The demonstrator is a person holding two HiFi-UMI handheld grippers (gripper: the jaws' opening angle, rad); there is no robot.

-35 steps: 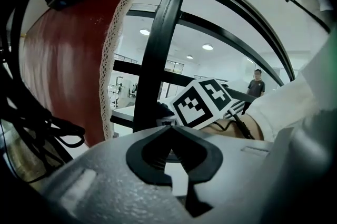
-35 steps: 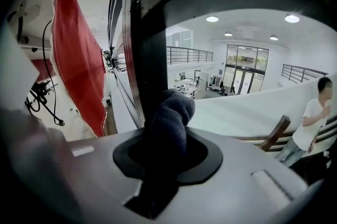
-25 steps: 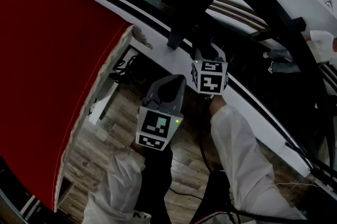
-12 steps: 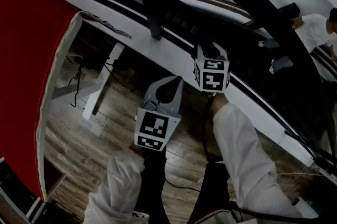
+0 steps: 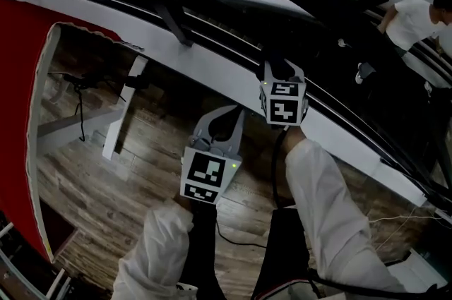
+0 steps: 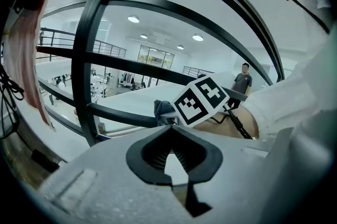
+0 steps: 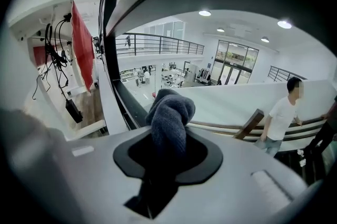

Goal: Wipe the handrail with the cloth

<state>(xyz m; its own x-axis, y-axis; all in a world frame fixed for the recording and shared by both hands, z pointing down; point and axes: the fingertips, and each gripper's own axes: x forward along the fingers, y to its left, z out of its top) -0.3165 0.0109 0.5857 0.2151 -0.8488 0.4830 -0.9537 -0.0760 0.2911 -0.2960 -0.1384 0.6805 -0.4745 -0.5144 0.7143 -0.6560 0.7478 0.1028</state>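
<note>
Within right tool [image 7: 167,161], cloth [image 7: 171,114] points forward

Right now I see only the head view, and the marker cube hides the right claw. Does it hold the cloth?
Observer: Yes. In the right gripper view the right claw is shut on a dark grey cloth.
Operator: And the left claw?
Observer: The left claw is shut, with nothing between its jaws.
Operator: Is the cloth at the handrail?
Observer: In the left gripper view its bunched end meets the black handrail; I cannot confirm contact.
</note>
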